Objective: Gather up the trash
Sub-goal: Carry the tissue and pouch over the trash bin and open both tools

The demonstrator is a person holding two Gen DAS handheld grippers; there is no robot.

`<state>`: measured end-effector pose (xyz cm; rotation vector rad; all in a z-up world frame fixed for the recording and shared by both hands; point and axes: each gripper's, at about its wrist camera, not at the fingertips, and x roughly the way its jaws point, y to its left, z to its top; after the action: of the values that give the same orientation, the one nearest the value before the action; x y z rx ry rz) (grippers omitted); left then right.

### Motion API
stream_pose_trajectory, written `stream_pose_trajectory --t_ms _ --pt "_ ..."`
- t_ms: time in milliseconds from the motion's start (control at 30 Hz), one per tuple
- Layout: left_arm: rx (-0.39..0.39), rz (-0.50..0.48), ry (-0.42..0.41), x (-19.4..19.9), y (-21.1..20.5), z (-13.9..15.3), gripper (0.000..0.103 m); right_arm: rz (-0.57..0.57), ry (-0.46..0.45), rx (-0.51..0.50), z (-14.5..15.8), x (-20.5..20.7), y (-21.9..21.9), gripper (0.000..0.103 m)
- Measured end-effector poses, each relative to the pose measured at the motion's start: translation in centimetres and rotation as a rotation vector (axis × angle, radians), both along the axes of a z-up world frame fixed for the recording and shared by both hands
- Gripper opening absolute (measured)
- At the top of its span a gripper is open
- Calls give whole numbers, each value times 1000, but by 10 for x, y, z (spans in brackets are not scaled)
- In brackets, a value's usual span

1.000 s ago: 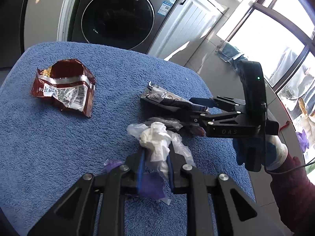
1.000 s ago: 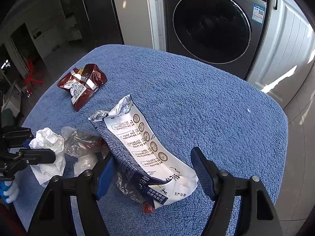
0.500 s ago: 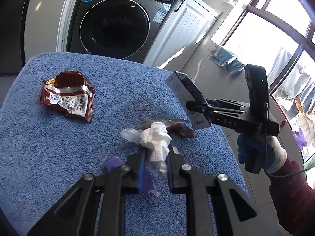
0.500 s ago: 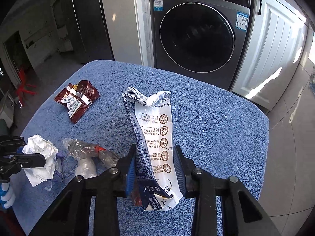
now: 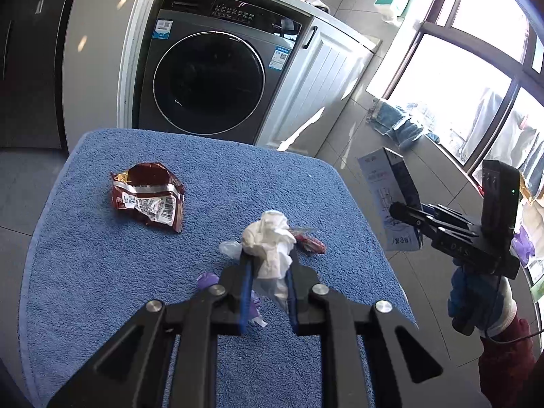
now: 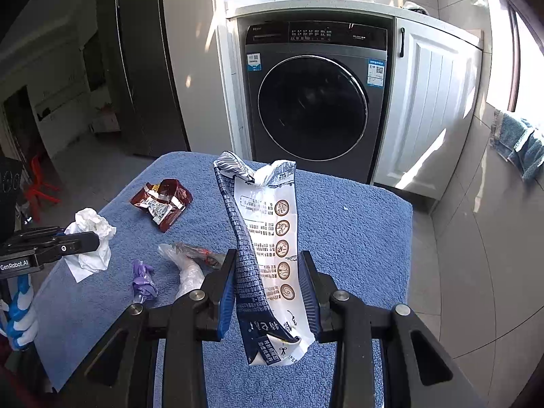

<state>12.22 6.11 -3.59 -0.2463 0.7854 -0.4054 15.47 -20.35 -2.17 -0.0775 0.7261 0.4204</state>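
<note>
My left gripper (image 5: pixel 267 268) is shut on a crumpled white tissue (image 5: pixel 270 238), lifted above the blue towel-covered table (image 5: pixel 102 272); the tissue (image 6: pixel 90 229) shows at the left of the right wrist view. My right gripper (image 6: pixel 268 272) is shut on a white and dark blue snack bag (image 6: pixel 272 238), held upright off the table; the bag (image 5: pixel 384 183) hangs past the table's right edge in the left wrist view. On the towel lie a brown-red wrapper (image 5: pixel 148 197), a clear plastic wrapper with a red end (image 6: pixel 190 261) and a small purple scrap (image 6: pixel 142 278).
A dark front-loading washing machine (image 6: pixel 312 108) stands behind the table beside a white cabinet (image 6: pixel 431 102). Tiled floor (image 6: pixel 476 238) lies to the right, with blue cloth (image 5: pixel 397 125) by the window. A gloved hand (image 5: pixel 476 299) holds the right gripper.
The right gripper closed on the snack bag and lifted it up and to the right, off the table. The left gripper rose with the tissue, uncovering the purple scrap and clear wrapper.
</note>
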Motion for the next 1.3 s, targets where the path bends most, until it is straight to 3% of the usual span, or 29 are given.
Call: stream_pose_trajectory --t_ms 233,567,800,1100,1200,1300 --pt "26 -69 -29 -7 -43 18 15 -97 -51 16 16 -34 -47 32" --pt "88 -359 -16 -5 -198 20 15 -339 -10 42 -5 -79 -169 32" --pt "141 -562 81 8 -331 -19 15 -537 107 124 -59 -103 -265 33" --pt "190 -675 217 24 -457 -87 16 -727 274 276 -149 -101 -344 34" --pt "190 -694 253 27 -485 -103 19 -766 303 292 -164 -101 -357 35" --pt "184 -701 276 29 -502 -115 32 -802 321 281 -171 -101 -364 36"
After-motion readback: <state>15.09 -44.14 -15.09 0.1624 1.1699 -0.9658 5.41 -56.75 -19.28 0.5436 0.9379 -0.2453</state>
